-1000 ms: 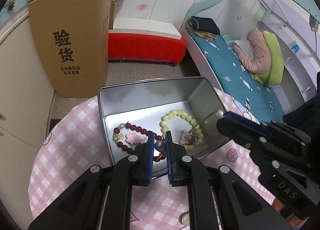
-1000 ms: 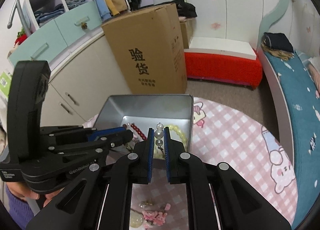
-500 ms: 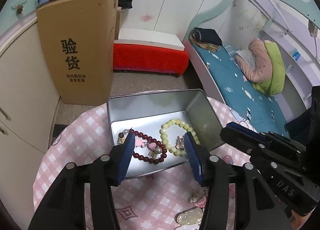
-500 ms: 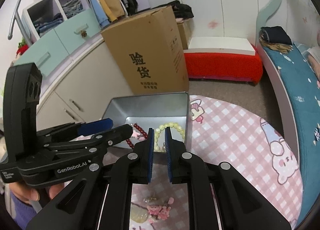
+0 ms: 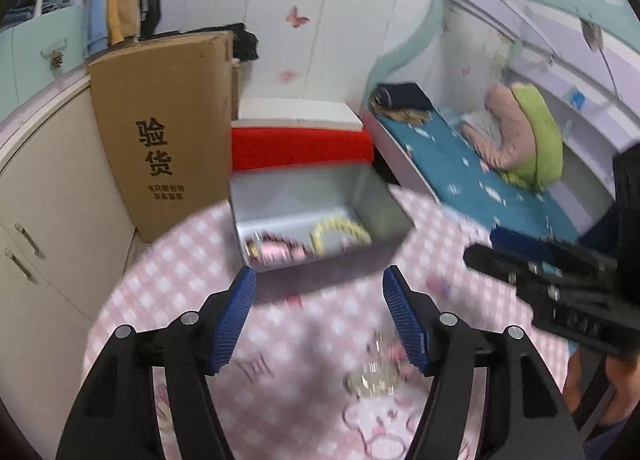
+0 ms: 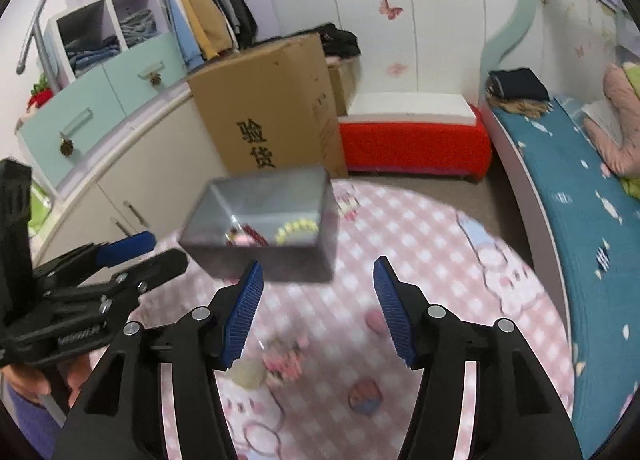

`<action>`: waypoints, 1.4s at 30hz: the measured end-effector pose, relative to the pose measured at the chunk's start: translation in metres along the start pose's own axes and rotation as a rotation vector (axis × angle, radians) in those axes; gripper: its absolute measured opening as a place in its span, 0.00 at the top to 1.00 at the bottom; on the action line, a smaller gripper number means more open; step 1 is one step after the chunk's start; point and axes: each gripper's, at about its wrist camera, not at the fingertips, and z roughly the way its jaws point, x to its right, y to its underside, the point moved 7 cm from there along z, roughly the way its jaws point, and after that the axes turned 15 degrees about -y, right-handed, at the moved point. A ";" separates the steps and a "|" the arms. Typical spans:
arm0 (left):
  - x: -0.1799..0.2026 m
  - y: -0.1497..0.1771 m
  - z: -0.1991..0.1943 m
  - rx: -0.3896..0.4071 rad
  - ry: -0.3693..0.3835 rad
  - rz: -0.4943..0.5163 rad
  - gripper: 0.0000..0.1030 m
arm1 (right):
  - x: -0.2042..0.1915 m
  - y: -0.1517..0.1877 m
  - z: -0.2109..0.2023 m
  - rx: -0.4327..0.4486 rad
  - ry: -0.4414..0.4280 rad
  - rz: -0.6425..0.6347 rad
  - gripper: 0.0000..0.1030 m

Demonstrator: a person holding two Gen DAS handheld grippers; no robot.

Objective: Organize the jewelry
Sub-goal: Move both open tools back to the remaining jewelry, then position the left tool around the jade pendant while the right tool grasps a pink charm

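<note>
Left wrist view: the left gripper point(image 5: 318, 314) hangs above the round pink-checked tabletop point(image 5: 168, 276), its jaws spread wide with nothing between them. Ahead, near the tabletop's far edge, sits the open metal tin point(image 5: 384, 203); inside lie a yellow bead bracelet point(image 5: 340, 234) on the right and a dark red bead bracelet point(image 5: 276, 248) on the left, both blurred. Bare cloth lies between the jaws and the tin's near wall. A loose jewelry piece point(image 5: 376, 378) with pale and pink parts lies on the tabletop just inside the right finger. The right gripper point(image 5: 560, 280) reaches in from the right, well apart from the tin. Beyond the tabletop's far-left edge stands a cardboard box point(image 5: 160, 131).

Right wrist view: the right gripper point(image 6: 318, 310) also has its jaws wide apart and holds nothing. The tin point(image 6: 264, 256) sits ahead and slightly left, with the bracelets in its near part. The loose jewelry piece point(image 6: 272, 362) lies on the tabletop point(image 6: 440, 244) close to the left finger. The left gripper point(image 6: 92, 284) comes in at the left edge, near the tin's left corner. Open tabletop spreads to the right, ending before the bed point(image 6: 568, 195).
</note>
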 end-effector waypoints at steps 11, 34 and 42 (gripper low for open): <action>0.038 0.071 0.034 -0.159 0.060 0.092 0.38 | 0.028 0.069 0.003 -0.055 -0.001 0.112 0.43; 0.043 0.076 0.037 -0.093 -0.056 0.209 0.60 | 0.017 0.077 0.027 -0.108 0.001 0.071 0.43; -0.001 0.077 0.035 -0.114 -0.124 0.134 0.60 | -0.005 0.078 0.052 -0.161 0.058 -0.039 0.43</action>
